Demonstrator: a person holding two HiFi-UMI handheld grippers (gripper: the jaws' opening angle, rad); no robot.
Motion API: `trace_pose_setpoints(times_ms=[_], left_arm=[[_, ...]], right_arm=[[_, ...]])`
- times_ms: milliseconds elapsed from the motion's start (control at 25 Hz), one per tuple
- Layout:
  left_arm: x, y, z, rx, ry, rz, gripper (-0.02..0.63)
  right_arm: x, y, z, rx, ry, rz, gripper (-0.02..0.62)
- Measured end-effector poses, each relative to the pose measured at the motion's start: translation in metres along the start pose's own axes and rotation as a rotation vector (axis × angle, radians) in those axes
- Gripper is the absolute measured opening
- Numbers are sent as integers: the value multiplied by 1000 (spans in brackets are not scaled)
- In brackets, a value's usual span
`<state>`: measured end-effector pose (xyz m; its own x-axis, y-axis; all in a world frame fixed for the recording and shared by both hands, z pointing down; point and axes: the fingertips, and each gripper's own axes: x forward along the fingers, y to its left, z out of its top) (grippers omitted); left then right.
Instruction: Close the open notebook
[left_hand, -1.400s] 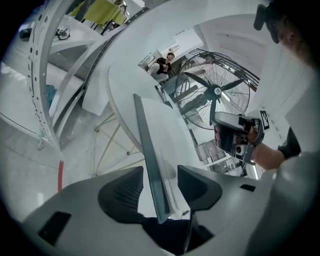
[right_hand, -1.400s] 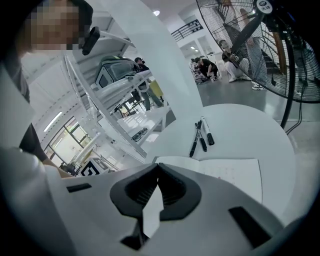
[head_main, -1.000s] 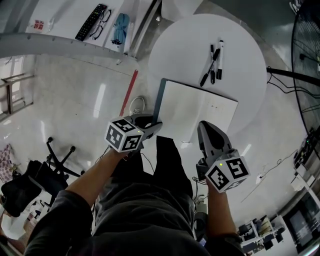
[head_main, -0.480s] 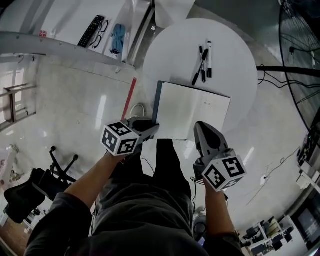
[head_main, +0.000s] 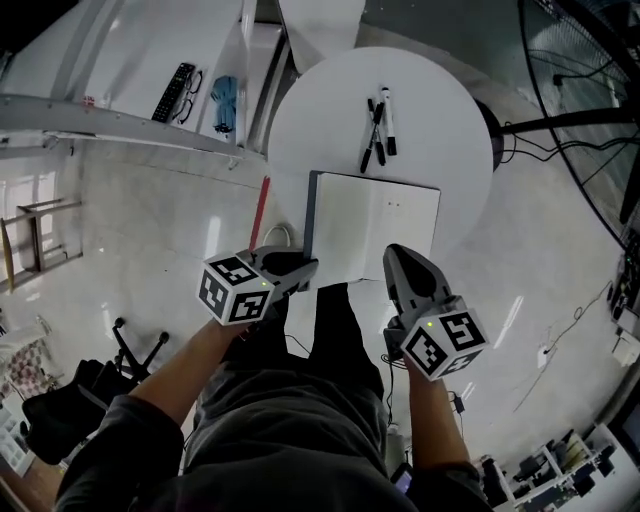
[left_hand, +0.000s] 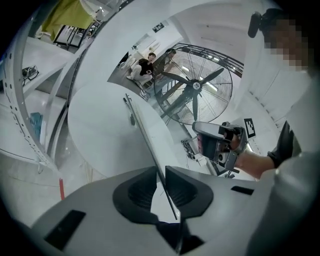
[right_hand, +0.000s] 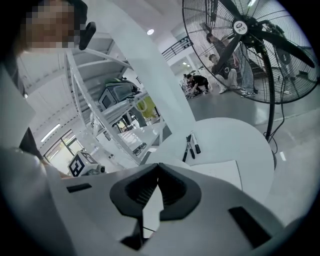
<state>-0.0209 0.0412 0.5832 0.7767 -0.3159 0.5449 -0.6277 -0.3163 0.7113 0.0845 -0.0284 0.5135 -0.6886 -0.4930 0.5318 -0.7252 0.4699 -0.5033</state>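
The open notebook (head_main: 375, 228) lies on the round white table (head_main: 440, 110), its white pages facing up. Its dark left cover (head_main: 312, 225) stands lifted on edge. My left gripper (head_main: 308, 268) is at that cover's near corner. In the left gripper view the thin cover edge (left_hand: 145, 135) runs between the fingers; the left gripper (left_hand: 161, 170) has just been closing and is shut on it. My right gripper (head_main: 393, 252) hovers over the notebook's near right edge. In its own view the right gripper (right_hand: 159, 167) has its tips together, nothing seen held, with the page (right_hand: 220, 172) beyond.
Three pens (head_main: 378, 130) lie on the table beyond the notebook, also seen as pens (right_hand: 190, 145). A big standing fan (right_hand: 255, 30) with cables is at the right. A shelf (head_main: 180, 65) at the left holds a remote and glasses. My legs are below the table's near rim.
Both grippers have risen a little. The left gripper's jaws have come together on the cover's near corner, and the cover now shows as a narrower strip on edge.
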Motion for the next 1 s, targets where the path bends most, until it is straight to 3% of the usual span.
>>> trace_pose_setpoints(times_ms=[1000], left_arm=[[58, -94, 37, 158, 124, -83, 58]], right_arm=[[-90, -59, 9, 82, -136, -96, 20]])
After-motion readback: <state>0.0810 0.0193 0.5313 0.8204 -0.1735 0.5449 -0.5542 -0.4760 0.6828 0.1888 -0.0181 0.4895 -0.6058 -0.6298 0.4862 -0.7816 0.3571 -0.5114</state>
